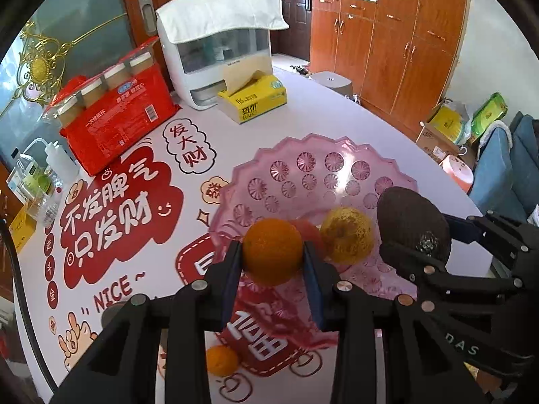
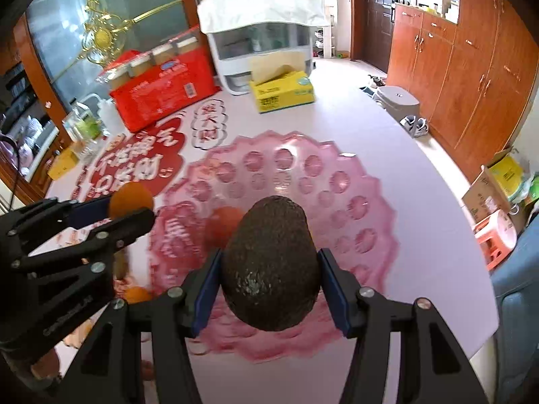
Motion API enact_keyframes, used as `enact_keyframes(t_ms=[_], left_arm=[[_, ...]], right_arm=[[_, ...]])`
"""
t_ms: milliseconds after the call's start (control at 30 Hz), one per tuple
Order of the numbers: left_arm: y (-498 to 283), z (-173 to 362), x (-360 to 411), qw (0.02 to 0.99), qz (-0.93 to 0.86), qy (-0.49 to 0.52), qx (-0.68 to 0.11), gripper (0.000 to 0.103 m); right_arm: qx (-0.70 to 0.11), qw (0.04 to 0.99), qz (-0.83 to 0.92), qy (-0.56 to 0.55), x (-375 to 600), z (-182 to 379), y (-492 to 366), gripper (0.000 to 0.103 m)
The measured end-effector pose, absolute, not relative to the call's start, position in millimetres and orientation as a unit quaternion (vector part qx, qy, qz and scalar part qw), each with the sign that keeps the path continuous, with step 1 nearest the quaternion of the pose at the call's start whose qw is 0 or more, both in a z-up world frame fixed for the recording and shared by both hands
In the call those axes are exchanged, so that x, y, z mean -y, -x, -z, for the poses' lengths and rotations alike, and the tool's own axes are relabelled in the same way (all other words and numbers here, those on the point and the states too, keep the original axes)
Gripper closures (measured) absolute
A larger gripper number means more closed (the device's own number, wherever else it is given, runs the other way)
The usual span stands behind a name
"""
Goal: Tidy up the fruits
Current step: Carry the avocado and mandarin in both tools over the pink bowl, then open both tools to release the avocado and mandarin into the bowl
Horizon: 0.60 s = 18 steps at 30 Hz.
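In the left wrist view, low at the lower left of the frame, a small orange fruit (image 1: 221, 360) is seen lying on the counter (image 1: 323, 118), outside the pink bowl (image 1: 313, 171) and seemingly not yet dealt with. Toward the centre of that frame the left tool (image 1: 273, 262) is pinched on an orange (image 1: 272, 252), which is carried above the near rim of the bowl rather than resting in it. Just right of it, inside the bowl, a yellow pear-like fruit (image 1: 348, 235) is lying, with a reddish fruit (image 1: 311, 234) partly hidden behind the orange; these two are judged to be already sorted. At the right of the frame the right tool (image 1: 416, 235) is clamped on a dark avocado (image 1: 412, 225), likewise held over the bowl's edge. In the right wrist view the same grip is shown at centre frame: the avocado (image 2: 271, 262) is pressed between the blue pads (image 2: 205, 289) of the right tool (image 2: 269, 289) above the bowl (image 2: 353, 181), and the left tool (image 2: 128, 215) is seen at the left with its orange (image 2: 131, 198). So the task is judged partly done (two fruits in, two in the air, at least one left on the counter). The held fruits remain to be set down in the bowl and released, after which the stray one would have to be fetched.
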<state>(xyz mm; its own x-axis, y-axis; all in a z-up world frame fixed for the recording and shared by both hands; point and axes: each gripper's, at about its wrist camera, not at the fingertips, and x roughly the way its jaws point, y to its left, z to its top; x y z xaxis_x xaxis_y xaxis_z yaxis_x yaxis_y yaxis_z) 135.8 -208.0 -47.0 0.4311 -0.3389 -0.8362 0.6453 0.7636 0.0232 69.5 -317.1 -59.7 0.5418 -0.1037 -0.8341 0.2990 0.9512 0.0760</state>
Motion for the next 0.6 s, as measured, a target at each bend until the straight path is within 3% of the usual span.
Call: enact_keyframes(t_ms=[600], left_arm=[[-148.5, 106.9, 221.2, 0.805, 0.248, -0.171, -0.511, 0.068]], right_arm=[[-0.503, 0.853, 0.099, -0.097, 346.8, 107.7, -88.5, 0.045]])
